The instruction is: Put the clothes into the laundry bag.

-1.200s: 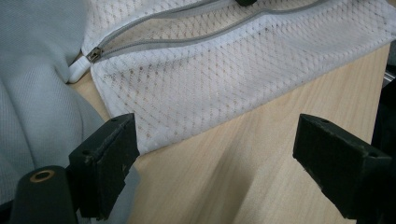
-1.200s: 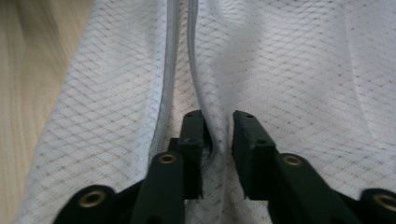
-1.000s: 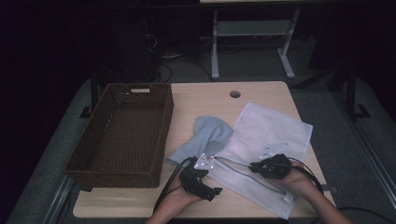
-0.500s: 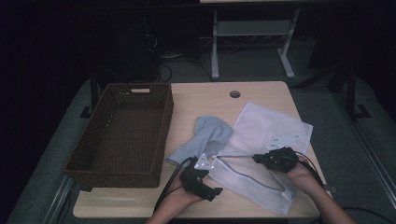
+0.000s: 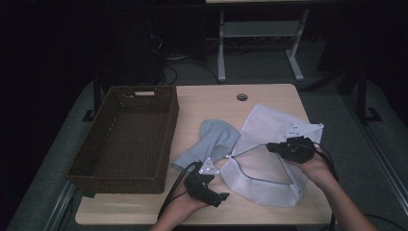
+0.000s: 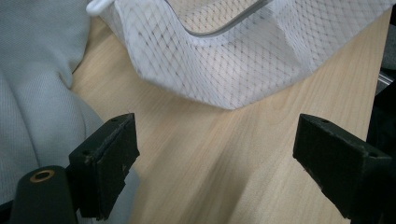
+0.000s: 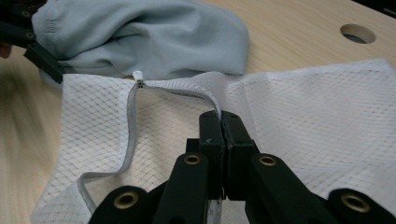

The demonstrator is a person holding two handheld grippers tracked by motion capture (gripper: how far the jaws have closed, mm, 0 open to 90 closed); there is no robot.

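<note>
A white mesh bag (image 5: 269, 139) with a zip along its rim lies on the right half of the wooden table, partly over a pale grey cloth (image 5: 214, 139). My right gripper (image 5: 276, 148) is shut on the bag's zip edge (image 7: 205, 93) and holds that edge raised off the table, so the mouth gapes. In the right gripper view its jaws (image 7: 220, 119) meet on the hem. My left gripper (image 5: 207, 187) hovers near the front edge, jaws wide open (image 6: 215, 140) over bare wood, with the cloth (image 6: 32, 93) at one side and the bag's corner (image 6: 224, 60) ahead.
A dark brown wicker basket (image 5: 168, 139) stands on the left of the table, with nothing in it. A round cable hole (image 5: 242, 97) sits near the far edge. Beyond the table are a white stand's legs (image 5: 221, 48) and a dark floor.
My right gripper has risen and drawn back to the right with the bag's zip edge in it, pulling the mouth wider. The left gripper has stayed put.
</note>
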